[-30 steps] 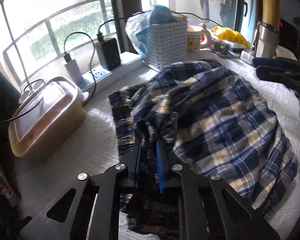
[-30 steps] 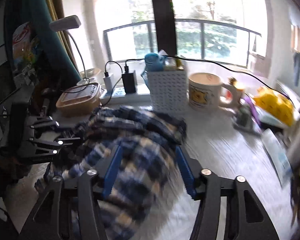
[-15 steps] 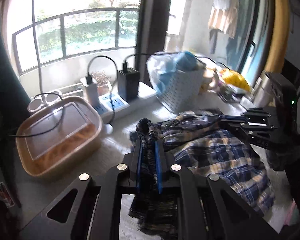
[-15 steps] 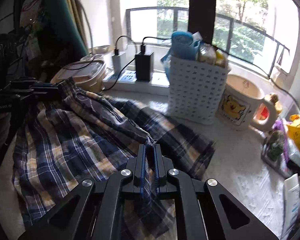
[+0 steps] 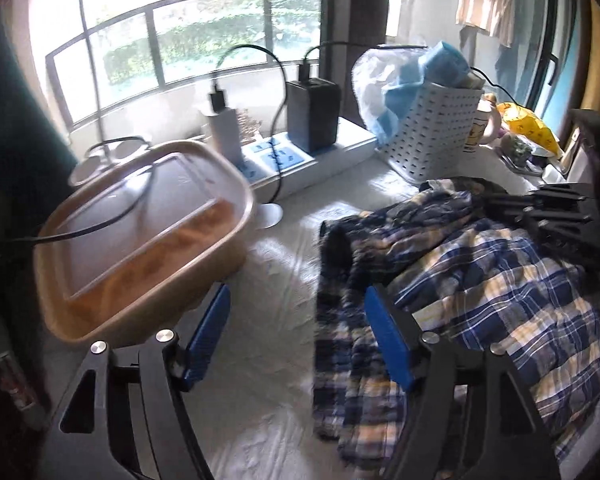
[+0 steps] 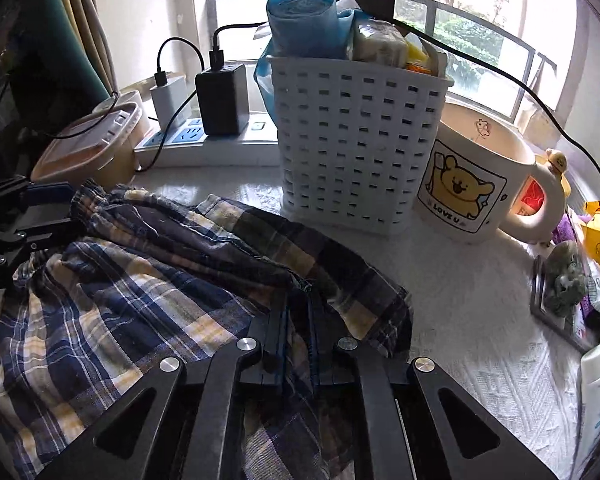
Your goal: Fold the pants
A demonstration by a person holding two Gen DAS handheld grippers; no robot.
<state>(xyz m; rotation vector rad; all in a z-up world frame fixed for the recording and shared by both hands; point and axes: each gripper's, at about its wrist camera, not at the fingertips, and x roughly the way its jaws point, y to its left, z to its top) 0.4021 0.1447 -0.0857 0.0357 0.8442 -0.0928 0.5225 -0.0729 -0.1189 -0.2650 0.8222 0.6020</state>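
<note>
The blue, yellow and white plaid pants [image 5: 480, 280] lie bunched on the white table [image 5: 268, 360]. My left gripper [image 5: 296, 312] is open and empty, its right blue finger [image 5: 388, 336] touching the pants' left edge. My right gripper [image 6: 298, 324] is shut on a fold of the pants [image 6: 140, 292] near their right edge. It also shows in the left wrist view [image 5: 548, 208] at the pants' far side. The left gripper shows in the right wrist view [image 6: 16, 220] by the waistband at the left.
A lidded brown food container [image 5: 140, 236] sits close to my left finger. A power strip with chargers [image 5: 300, 152], a white basket [image 6: 356, 144] and a bear mug [image 6: 480, 184] stand behind the pants. Small clutter [image 6: 568, 284] lies at the right.
My left gripper has opened and let go of the pants' waistband, which dropped onto the table. My right gripper stays shut on the fabric and has come lower toward the table.
</note>
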